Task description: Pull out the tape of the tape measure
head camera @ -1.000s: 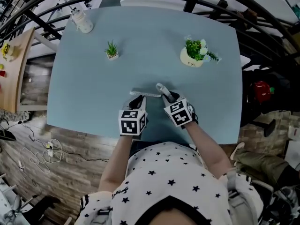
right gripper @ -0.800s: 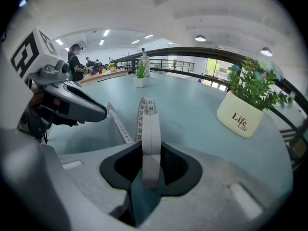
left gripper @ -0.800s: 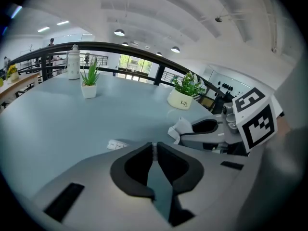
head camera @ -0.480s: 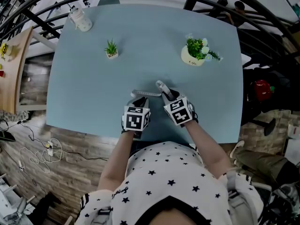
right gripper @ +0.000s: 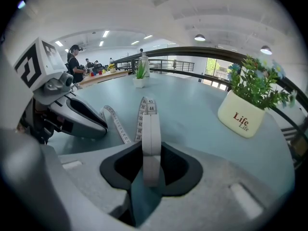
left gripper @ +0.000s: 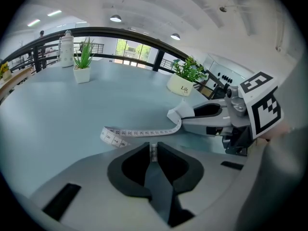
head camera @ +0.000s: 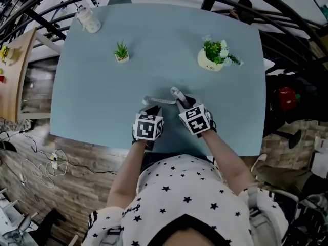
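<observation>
My right gripper clamps the white, round plastic tape measure on edge, rim pointing forward, near the front edge of the pale blue table. Its white numbered tape runs sideways to the left and loops back, and my left gripper pinches its tip.

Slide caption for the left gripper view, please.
Left tongs pinch the tape, which curves across the blue table to its case, held by the right tongs.

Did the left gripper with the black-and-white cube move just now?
Yes, slightly: the left gripper edged right and a little farther onto the table, judged against the small green plant in its white square pot.
</observation>
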`<action>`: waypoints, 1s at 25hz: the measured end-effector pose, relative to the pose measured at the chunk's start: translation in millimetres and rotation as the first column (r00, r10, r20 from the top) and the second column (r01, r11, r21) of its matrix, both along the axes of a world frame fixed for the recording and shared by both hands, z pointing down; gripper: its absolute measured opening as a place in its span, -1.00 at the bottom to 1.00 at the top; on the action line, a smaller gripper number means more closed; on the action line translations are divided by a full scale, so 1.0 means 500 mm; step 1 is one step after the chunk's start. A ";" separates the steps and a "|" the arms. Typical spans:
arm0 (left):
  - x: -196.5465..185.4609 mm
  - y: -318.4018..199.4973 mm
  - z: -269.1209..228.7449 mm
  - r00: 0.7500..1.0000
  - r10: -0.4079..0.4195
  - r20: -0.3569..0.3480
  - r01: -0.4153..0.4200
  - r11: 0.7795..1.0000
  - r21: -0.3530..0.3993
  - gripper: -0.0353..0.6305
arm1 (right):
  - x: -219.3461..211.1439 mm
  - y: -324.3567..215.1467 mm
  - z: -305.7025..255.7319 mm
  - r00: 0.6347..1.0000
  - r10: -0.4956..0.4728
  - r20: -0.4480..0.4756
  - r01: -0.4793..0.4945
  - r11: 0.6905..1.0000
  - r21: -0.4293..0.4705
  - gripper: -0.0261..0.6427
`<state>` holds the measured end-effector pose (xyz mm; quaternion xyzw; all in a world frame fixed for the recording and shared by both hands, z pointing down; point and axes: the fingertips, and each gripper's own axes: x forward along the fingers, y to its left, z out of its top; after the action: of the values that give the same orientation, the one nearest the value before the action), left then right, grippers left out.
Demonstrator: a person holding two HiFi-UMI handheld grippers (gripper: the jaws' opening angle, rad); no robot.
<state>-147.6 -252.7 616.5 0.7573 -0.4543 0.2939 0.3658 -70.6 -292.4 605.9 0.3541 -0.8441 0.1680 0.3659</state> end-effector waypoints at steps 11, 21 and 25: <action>0.021 0.024 -0.022 1.000 0.006 -0.029 -0.005 1.000 0.030 -0.50 | 0.008 0.004 -0.020 0.999 -0.018 0.034 0.018 1.000 0.014 -0.54; 0.016 0.058 -0.059 0.997 -0.077 -0.027 0.079 0.992 0.103 -0.50 | 0.043 0.037 -0.065 0.997 -0.010 0.082 0.004 0.997 0.074 -0.49; 0.018 0.076 -0.083 0.993 -0.117 -0.034 0.121 0.983 0.137 -0.50 | 0.065 0.060 -0.088 0.994 -0.004 0.109 -0.006 0.996 0.094 -0.49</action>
<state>-138.3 -214.6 575.0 0.7563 -0.5131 0.2292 0.3349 -38.2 -262.4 561.9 0.3618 -0.8696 0.1471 0.3021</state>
